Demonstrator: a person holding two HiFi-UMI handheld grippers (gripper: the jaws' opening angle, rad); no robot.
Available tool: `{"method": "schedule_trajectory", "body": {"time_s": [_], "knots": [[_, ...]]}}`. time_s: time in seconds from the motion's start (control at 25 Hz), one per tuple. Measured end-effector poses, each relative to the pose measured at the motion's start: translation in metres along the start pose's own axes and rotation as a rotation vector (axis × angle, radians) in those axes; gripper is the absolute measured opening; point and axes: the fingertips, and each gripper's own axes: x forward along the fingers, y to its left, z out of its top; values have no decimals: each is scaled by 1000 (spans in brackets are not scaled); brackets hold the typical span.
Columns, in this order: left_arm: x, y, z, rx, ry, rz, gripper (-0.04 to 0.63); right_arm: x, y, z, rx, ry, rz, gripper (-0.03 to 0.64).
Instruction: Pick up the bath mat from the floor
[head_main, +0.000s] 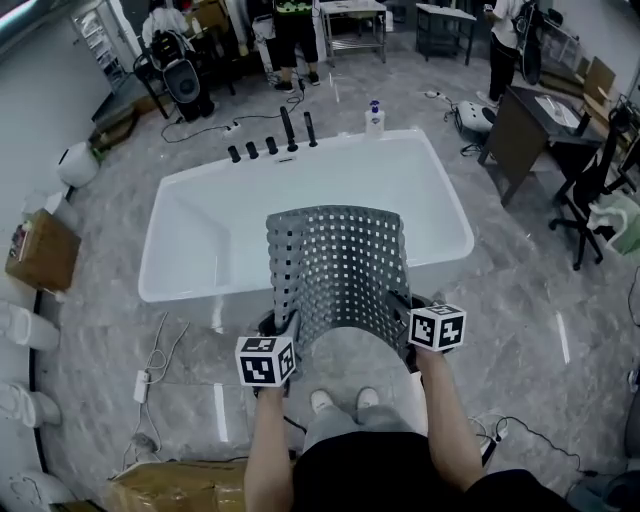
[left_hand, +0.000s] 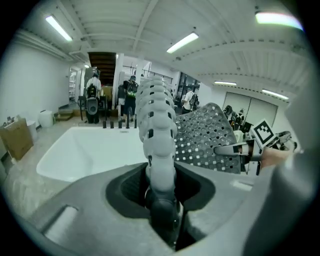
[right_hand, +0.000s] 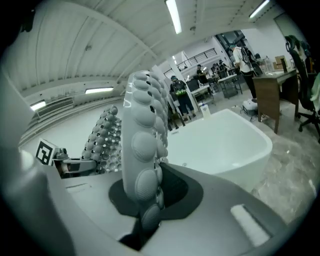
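A grey perforated bath mat (head_main: 335, 265) hangs lifted off the floor, arched up in front of me over the near rim of the white bathtub (head_main: 200, 230). My left gripper (head_main: 285, 325) is shut on the mat's near left corner, and my right gripper (head_main: 410, 320) is shut on its near right corner. In the left gripper view the mat's knobbly edge (left_hand: 157, 125) stands upright out of the jaws (left_hand: 162, 200). The right gripper view shows the same: the mat's edge (right_hand: 142, 145) rises from the shut jaws (right_hand: 147, 210). My shoes show on the floor below the mat.
Black taps (head_main: 270, 145) and a soap bottle (head_main: 375, 118) stand at the tub's far rim. A cardboard box (head_main: 40, 250) sits at the left, a dark desk (head_main: 530, 125) and office chair (head_main: 590, 200) at the right. Cables (head_main: 150, 370) lie on the floor. People stand at the back.
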Motion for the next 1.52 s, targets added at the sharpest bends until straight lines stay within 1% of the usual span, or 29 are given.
{"method": "schedule_trajectory", "body": {"time_s": [0.16,0.28,0.4,0.48,0.6,0.72,0.92,1.24,1.52], "knots": [[-25,-13,70,72,-126,20,123,-12,33,68,-104,-119,35,23],[-46,-23,111,112,-211,47,123,-25,55,109,-140,-213,47,23],[-74,-27,134,107,-311,106,123,-45,79,136,-127,-341,90,23],[-90,-32,137,101,-354,131,123,-60,87,142,-123,-375,125,23],[-99,-40,138,132,-367,134,123,-72,91,146,-155,-363,145,23],[-95,-44,141,135,-373,123,123,-72,89,151,-176,-364,150,23],[-94,-46,139,155,-369,117,123,-69,91,147,-187,-358,149,23],[-90,-59,156,165,-386,100,123,-75,85,165,-211,-379,150,23],[-80,-65,166,161,-398,102,123,-75,72,178,-223,-385,157,23]]}}
